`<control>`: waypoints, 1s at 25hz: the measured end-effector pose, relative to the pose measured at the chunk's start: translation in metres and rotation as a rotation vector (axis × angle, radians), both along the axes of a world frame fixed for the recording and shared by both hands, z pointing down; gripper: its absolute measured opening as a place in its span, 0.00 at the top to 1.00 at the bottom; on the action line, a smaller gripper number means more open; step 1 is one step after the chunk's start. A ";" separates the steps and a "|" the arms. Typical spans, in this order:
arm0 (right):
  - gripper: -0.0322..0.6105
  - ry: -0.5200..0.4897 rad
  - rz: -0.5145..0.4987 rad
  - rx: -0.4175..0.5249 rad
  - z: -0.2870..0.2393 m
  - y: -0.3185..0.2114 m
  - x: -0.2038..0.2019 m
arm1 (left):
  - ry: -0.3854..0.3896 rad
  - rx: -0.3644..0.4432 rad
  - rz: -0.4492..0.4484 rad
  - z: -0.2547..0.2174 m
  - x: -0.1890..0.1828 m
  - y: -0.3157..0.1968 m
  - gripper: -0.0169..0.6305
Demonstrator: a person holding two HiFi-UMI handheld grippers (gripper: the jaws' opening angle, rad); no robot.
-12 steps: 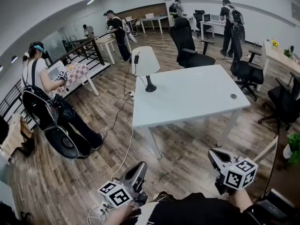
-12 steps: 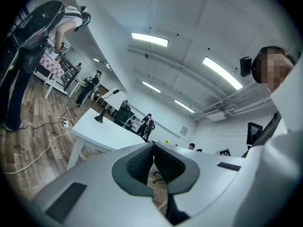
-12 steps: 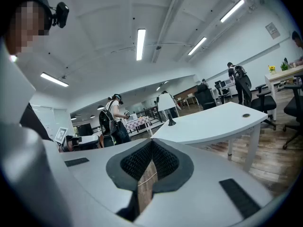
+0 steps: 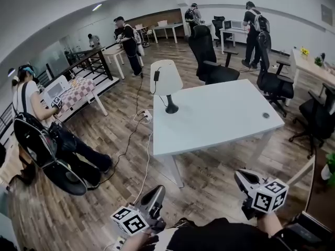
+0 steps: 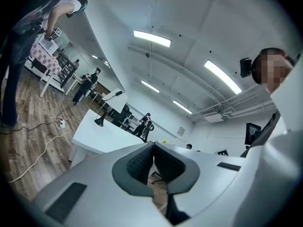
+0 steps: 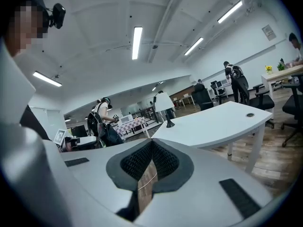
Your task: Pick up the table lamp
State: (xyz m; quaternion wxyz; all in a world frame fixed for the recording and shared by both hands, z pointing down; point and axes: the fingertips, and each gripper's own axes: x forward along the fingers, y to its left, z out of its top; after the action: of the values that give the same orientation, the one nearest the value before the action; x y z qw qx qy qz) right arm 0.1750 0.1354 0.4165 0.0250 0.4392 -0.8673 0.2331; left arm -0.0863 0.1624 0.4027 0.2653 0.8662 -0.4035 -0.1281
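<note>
The table lamp has a white shade and a black base and stands upright near the far left corner of the white table. It shows small and far in the right gripper view, lamp, and in the left gripper view, lamp. My left gripper is low at the bottom of the head view, shut and empty, well short of the table. My right gripper is also shut and empty, near the table's front edge but below it. Both sets of pads meet with nothing between them.
A power cable runs over the wooden floor to a socket strip left of the table. A person with a backpack stands at the left. Black office chairs stand behind and right of the table. Several people stand further back.
The head view has shifted slightly, so the table and lamp sit a little lower and to the right. Both grippers stay low and shut.
</note>
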 end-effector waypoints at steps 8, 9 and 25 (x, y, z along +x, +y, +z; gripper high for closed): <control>0.93 -0.063 0.028 -0.011 -0.012 -0.052 -0.064 | -0.017 0.066 0.006 -0.015 -0.073 -0.049 0.95; 0.93 -0.072 0.033 -0.002 -0.013 -0.057 -0.073 | -0.018 0.070 0.009 -0.014 -0.084 -0.053 0.95; 0.93 0.237 0.028 0.100 -0.002 -0.151 -0.112 | -0.048 0.122 -0.032 0.012 -0.154 -0.129 0.95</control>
State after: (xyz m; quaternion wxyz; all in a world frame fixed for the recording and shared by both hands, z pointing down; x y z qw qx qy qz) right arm 0.0629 -0.0161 0.4143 0.1022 0.4763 -0.8626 0.1364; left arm -0.2406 0.0337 0.4144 0.2000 0.8771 -0.4149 -0.1358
